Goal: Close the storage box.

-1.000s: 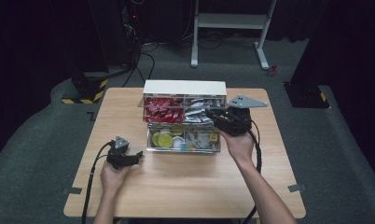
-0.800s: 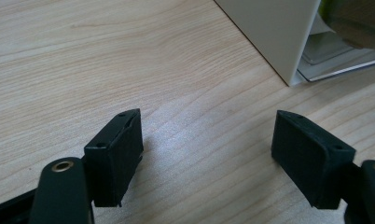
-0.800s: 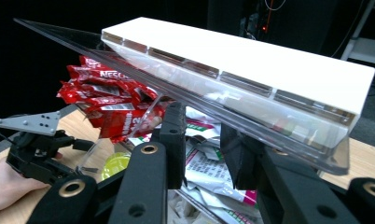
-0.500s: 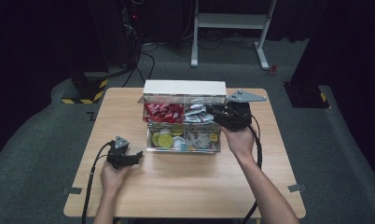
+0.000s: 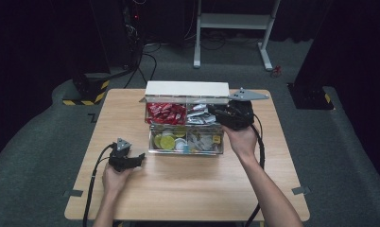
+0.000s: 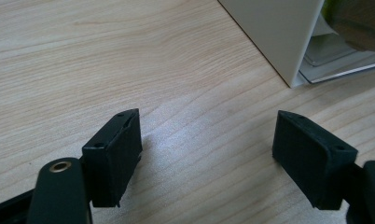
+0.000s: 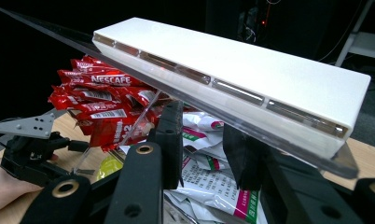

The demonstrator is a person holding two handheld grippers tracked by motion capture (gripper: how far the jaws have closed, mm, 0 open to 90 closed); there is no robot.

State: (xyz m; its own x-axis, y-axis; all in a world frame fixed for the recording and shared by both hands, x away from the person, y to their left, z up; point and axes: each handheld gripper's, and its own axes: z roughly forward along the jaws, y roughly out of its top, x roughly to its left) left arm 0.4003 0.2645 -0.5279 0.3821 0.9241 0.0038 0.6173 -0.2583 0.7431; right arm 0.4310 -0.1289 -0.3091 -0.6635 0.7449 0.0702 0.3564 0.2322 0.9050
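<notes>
1. While resting on the wooden table (image 5: 188,189), left gripper (image 5: 140,158) near the front-left corner of the clear box (image 5: 185,150); jaws wide apart, holding nothing.
2. Right gripper (image 7: 202,149) reaching into the box's back right compartment, over white sachets (image 7: 209,186); jaws partly apart, clamped on nothing.
3. Red Nescafe sticks (image 7: 99,109) in the back left compartment.
4. White lid (image 5: 187,89) standing raised behind the box.
</notes>
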